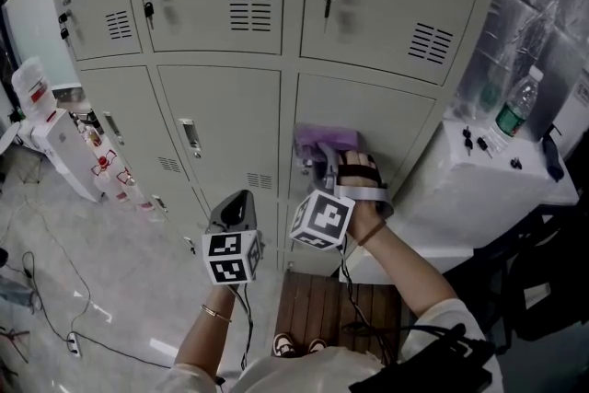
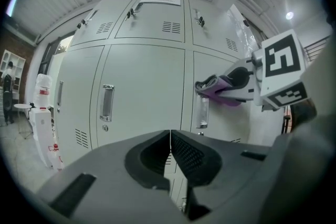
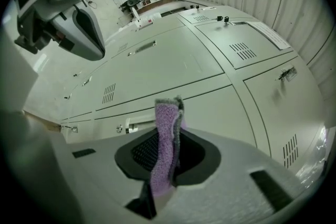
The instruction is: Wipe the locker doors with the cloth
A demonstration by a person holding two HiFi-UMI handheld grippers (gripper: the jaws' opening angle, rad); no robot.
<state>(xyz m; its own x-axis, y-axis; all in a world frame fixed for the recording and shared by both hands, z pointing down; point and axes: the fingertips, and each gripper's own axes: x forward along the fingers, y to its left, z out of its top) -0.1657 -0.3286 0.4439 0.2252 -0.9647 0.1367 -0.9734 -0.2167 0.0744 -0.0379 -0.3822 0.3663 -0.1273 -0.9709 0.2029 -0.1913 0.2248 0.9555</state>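
Far left: a white appliance (image 1: 46,120), perhaps a water dispenser, stands on the floor beside the lockers.
Left gripper (image 1: 241,202): its jaws are pressed together with nothing between them, and it is held apart from the middle lower door (image 1: 230,120).
Right gripper (image 1: 324,156): its jaws are clamped on the purple cloth (image 1: 324,137).
Cloth: folded, it lies against the upper left part of the lower right locker door (image 1: 396,120).
Far right: a water bottle (image 1: 517,103) stands upright on a white box (image 1: 479,184).
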